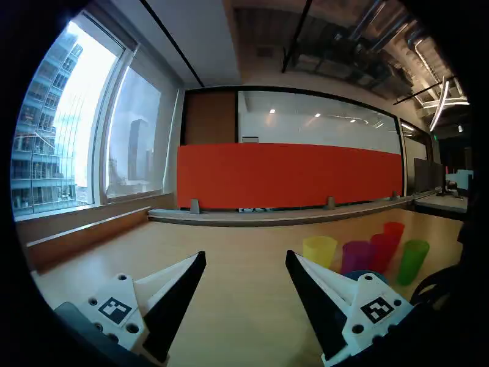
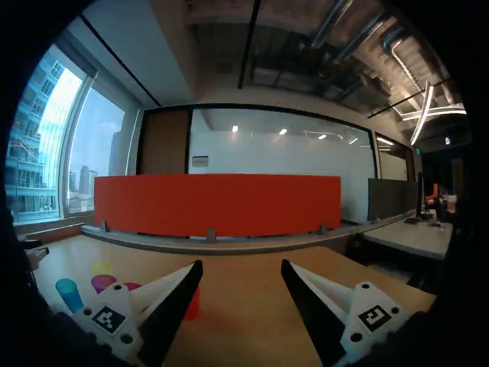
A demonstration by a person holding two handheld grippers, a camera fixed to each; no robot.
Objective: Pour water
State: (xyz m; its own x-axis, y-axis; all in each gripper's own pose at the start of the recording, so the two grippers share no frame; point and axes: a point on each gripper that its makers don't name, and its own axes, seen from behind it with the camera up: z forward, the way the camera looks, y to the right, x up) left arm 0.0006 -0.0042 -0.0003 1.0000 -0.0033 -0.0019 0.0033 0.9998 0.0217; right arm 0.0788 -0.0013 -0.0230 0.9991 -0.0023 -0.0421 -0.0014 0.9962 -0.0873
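Left gripper view: the left gripper [image 1: 244,255] hovers above the worktop [image 1: 244,318], fingers spread, gripping nothing. To its right, well in from the far edge, stand the yellow cup [image 1: 319,249], purple cup [image 1: 356,255], red cup [image 1: 384,251] and green cup [image 1: 412,260], closely grouped. Right gripper view: the blue cup [image 2: 68,293] stands at the left, and the right gripper [image 2: 240,264] is likewise spread and empty. Which cup holds water cannot be determined. Hazard: the cups look light and crowded, so a wide finger entering the group may topple a neighbour and spill.
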